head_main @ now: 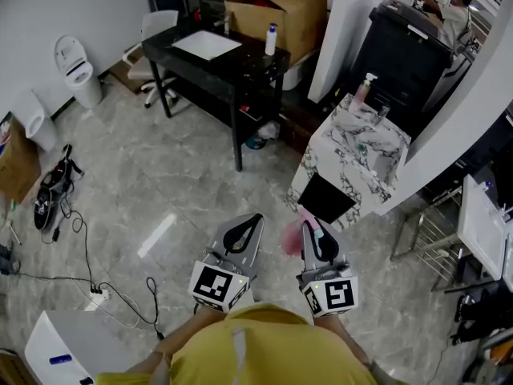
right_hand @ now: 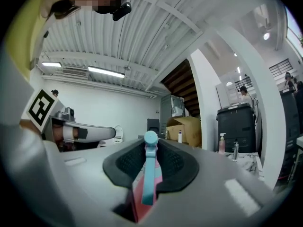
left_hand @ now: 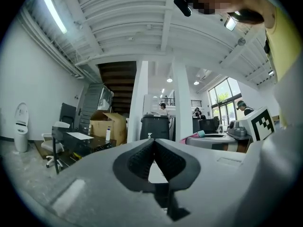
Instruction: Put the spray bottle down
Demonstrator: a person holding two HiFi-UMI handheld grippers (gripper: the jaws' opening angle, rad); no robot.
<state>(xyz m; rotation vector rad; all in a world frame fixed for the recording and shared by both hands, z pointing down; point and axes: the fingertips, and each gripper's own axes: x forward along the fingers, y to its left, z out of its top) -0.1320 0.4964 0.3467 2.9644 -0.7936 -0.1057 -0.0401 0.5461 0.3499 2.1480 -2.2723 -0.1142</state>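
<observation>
My right gripper [head_main: 311,228] is shut on a pink spray bottle [head_main: 291,236] with a teal trigger. In the right gripper view the teal head [right_hand: 150,163] stands between the jaws and the pink body [right_hand: 141,195] sits lower in the grip. My left gripper [head_main: 253,219] hangs beside it on the left, jaws closed tip to tip with nothing between them [left_hand: 154,142]. Both point level over the floor, toward a marble-topped counter [head_main: 346,147] just ahead of the right gripper.
A pink pump bottle [head_main: 363,91] and a small tap stand on the counter's far end. A black table [head_main: 240,69] with paper and a white bottle [head_main: 271,40] lies ahead left, with a cardboard box [head_main: 284,6] behind it. Cables [head_main: 80,239] trail on the left floor.
</observation>
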